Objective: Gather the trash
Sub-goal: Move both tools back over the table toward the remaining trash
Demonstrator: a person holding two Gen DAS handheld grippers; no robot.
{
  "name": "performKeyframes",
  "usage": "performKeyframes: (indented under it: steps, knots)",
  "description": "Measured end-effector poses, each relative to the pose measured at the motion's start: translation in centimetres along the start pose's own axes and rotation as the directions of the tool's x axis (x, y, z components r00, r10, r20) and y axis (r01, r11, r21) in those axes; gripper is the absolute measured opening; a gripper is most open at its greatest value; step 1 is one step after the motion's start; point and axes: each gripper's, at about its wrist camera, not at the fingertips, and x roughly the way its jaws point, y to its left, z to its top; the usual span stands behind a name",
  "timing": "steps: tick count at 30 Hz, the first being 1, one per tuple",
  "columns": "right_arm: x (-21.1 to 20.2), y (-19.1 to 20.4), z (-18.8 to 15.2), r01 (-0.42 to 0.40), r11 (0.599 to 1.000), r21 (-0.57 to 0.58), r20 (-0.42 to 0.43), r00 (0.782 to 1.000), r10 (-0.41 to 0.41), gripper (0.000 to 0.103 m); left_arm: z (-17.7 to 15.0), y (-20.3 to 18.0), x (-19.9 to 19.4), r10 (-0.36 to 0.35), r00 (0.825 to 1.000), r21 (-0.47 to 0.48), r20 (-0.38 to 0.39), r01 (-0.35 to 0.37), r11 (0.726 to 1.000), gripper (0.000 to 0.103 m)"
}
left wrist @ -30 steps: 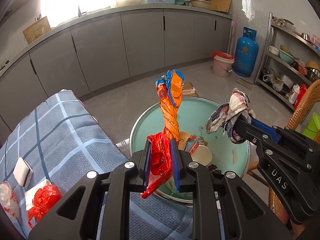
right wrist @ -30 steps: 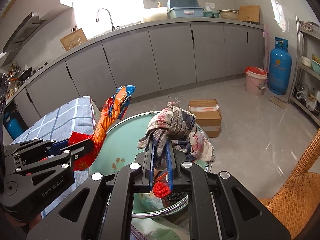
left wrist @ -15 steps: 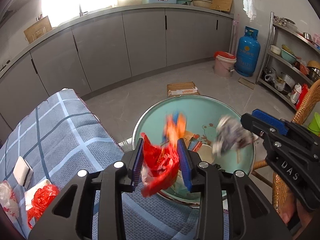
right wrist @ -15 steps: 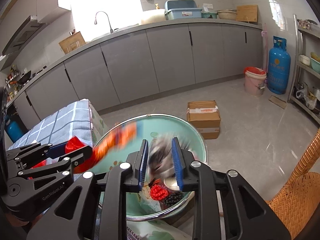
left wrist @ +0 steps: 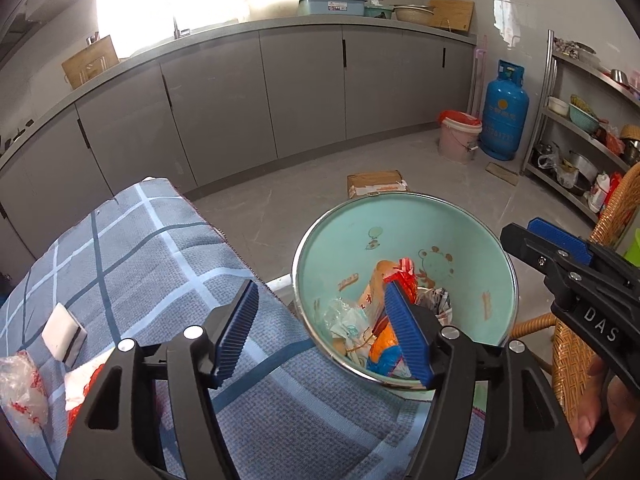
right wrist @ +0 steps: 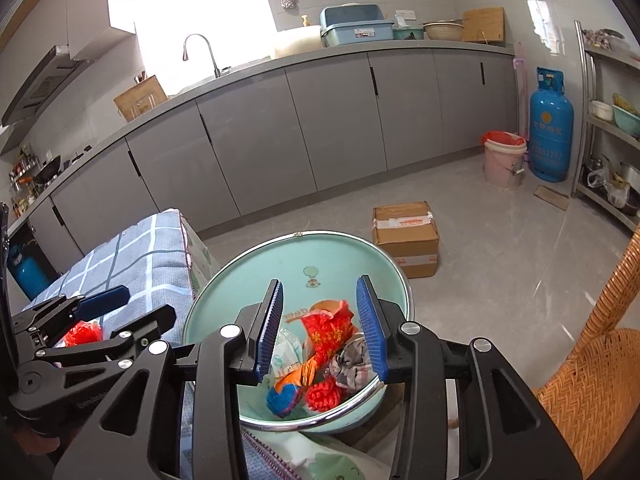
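One long run of grey kitchen cabinets (right wrist: pixel 304 128) curves along the back wall, and a single table under a blue checked cloth (left wrist: pixel 132 264) fills the lower left of the left wrist view. One wicker chair (right wrist: pixel 592 344) stands at the right, one blue gas cylinder (right wrist: pixel 550 124) and one pink bucket (right wrist: pixel 502 160) near the far corner, and one taped cardboard box (right wrist: pixel 406 236) on the floor behind the bin.

One round mint-green bin (left wrist: pixel 432 220), with cartoon prints on its inner wall, sits just beside the table edge. The collected trash lies inside it: one twisted orange and blue wrapper (right wrist: pixel 294 380), one red printed wrapper (right wrist: pixel 330 332), one crumpled checked rag (right wrist: pixel 354 360), one red mesh ball (right wrist: pixel 324 394) and some pale paper and plastic scraps (left wrist: pixel 352 328).

Two grippers hang above the bin. The left gripper (left wrist: pixel 320 332) has its jaws opening and already wide, with nothing between them; one blue pad is over the cloth, the other over the bin's mouth. The right gripper (right wrist: pixel 320 324) has its jaws opening too, moderately apart and empty, with the trash well below them.

On the table at the far left remain three pieces: one red plastic bag (right wrist: pixel 82 334), one clear bag with red print (left wrist: pixel 22 392) and one small white block (left wrist: pixel 62 330).
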Motion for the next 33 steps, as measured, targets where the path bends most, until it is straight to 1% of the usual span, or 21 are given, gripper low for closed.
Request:
performKeyframes:
  steps: [4,9,13,20,23,26,29,33]
  knots:
    - [-0.3,0.5,-0.5,-0.011,1.0,0.008,-0.006,1.0,0.011,0.041,-0.6,0.7,-1.2,0.015,1.0,-0.002,0.014,-0.015,1.0,0.066]
    - [-0.7,1.9,-1.4,-0.039,0.999,0.017,-0.015,0.999,0.039,0.043,-1.6,1.8,-2.7,0.035,0.999,-0.034,0.02,-0.035,0.999,0.067]
    - [-0.8,3.6,-2.0,-0.062,0.998,-0.008,-0.029,0.998,0.062,0.046,-2.9,2.9,-4.0,0.053,0.998,-0.048,0.03,-0.052,0.998,0.068]
    - [-0.7,5.8,-2.5,-0.092,0.995,-0.032,-0.045,0.995,0.09,0.047,-4.6,6.1,-6.1,0.098,0.995,-0.093,0.033,-0.095,0.991,0.068]
    - [-0.8,7.1,-2.7,-0.111,0.993,-0.046,-0.053,0.993,0.109,0.049,-5.4,7.8,-7.1,0.118,0.992,-0.115,0.031,-0.114,0.987,0.068]
    - [-0.7,8.6,-2.8,-0.133,0.988,-0.074,-0.063,0.99,0.128,0.049,-6.3,9.9,-8.2,0.156,0.987,-0.138,0.03,-0.15,0.979,0.072]
    - [-0.6,10.4,-3.0,-0.156,0.982,-0.102,-0.075,0.986,0.149,0.05,-7.2,12.0,-9.0,0.182,0.983,-0.163,0.025,-0.176,0.971,0.073]
    - [-0.4,13.0,-3.2,-0.183,0.972,-0.145,-0.089,0.981,0.172,0.052,-8.3,15.5,-10.3,0.229,0.973,-0.22,0.009,-0.222,0.95,0.074]
